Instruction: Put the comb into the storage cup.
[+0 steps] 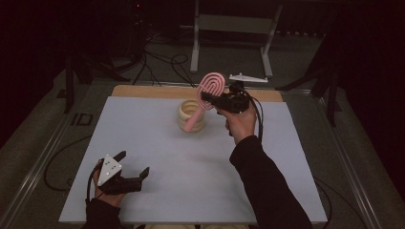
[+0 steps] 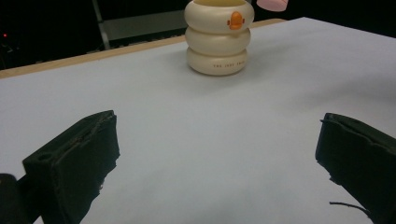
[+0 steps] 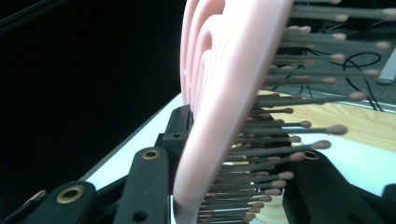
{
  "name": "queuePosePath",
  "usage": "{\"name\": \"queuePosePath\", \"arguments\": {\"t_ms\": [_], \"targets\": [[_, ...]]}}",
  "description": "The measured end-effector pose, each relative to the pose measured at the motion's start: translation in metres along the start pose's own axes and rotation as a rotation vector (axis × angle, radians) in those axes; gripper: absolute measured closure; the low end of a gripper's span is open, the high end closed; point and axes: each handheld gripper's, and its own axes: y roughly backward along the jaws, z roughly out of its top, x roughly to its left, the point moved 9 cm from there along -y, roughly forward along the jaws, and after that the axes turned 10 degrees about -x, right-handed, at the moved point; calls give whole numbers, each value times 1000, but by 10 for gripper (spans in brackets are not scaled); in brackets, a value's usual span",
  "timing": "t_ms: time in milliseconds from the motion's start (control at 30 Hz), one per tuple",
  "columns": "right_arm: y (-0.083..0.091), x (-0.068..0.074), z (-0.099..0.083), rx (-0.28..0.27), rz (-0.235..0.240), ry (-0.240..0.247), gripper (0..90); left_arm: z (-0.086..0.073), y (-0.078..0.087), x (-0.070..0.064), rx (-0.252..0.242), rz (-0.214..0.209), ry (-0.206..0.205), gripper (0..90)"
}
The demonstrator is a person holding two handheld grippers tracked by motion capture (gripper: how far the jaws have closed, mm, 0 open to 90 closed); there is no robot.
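A pink hairbrush [image 1: 206, 95] hangs tilted over a cream ringed holder [image 1: 191, 116] at the far middle of the white mat, its handle end down at the holder's mouth. My right gripper [image 1: 210, 99] is shut on the brush near its head. In the right gripper view the pink head [image 3: 224, 84] with its bristles stands between the jaws. The holder [image 2: 219, 39] has an orange mark on its side. My left gripper [image 1: 133, 164] rests open at the near left of the mat, nothing between its jaws [image 2: 219, 154].
The white mat [image 1: 157, 157] lies on a wooden board [image 1: 143, 90]. A white metal frame [image 1: 229, 28] stands behind the table with cables on the floor. A small white plate [image 1: 248, 78] sits on the right gripper.
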Motion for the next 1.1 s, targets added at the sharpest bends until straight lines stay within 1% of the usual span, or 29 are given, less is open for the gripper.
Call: {"name": "queuePosePath", "arguments": {"t_ms": [200, 400, 433, 667, 800, 933, 1100], "targets": [[-1, -4, 5, -7, -19, 8, 638, 0, 0, 0, 0, 0, 0, 3], [-2, -9, 8, -20, -33, -4, 638, 0, 0, 0, 0, 0, 0, 3], [-2, -13, 9, -26, -43, -15, 638, 0, 0, 0, -1, 0, 1, 3], [-3, -21, 11, -42, -65, -35, 638, 0, 0, 0, 0, 1, 0, 3], [-3, -23, 14, -50, -69, -46, 638, 0, 0, 0, 0, 0, 0, 3], [-3, -23, 16, -54, -74, -35, 638, 0, 0, 0, 0, 0, 0, 3], [-4, -24, 20, -58, -82, -34, 638, 0, 0, -1, 1, 0, 0, 3]]}}
